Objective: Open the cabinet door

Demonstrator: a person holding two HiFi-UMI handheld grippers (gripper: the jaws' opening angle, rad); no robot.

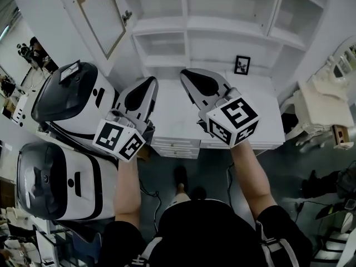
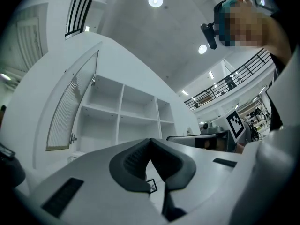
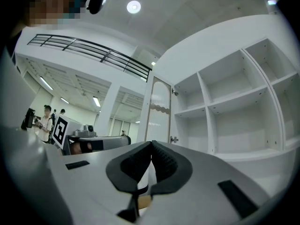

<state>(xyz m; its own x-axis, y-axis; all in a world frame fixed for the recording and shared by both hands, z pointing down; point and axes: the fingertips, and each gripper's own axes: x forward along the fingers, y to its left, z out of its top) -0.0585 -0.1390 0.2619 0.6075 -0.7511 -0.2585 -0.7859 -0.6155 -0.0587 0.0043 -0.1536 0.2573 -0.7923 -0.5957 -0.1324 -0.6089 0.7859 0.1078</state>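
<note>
The white cabinet (image 1: 222, 15) has open shelves, and its glass-panelled door (image 1: 100, 15) stands swung wide to the left, with a small latch handle (image 1: 127, 16) on its edge. The left gripper view shows the door (image 2: 70, 111) at the left, and in the right gripper view the door (image 3: 158, 111) stands edge-on beside the shelves. My left gripper (image 1: 151, 82) and right gripper (image 1: 186, 74) hover side by side over the white counter (image 1: 261, 113), short of the cabinet. The jaws of both meet at the tips with nothing between them (image 2: 150, 142) (image 3: 151, 144).
A small framed picture (image 1: 242, 64) stands on the counter at the back. Drawers (image 1: 175, 146) sit under the counter's front edge. Two white and black machines (image 1: 72, 102) (image 1: 50, 179) stand at the left, and white furniture (image 1: 320, 113) at the right.
</note>
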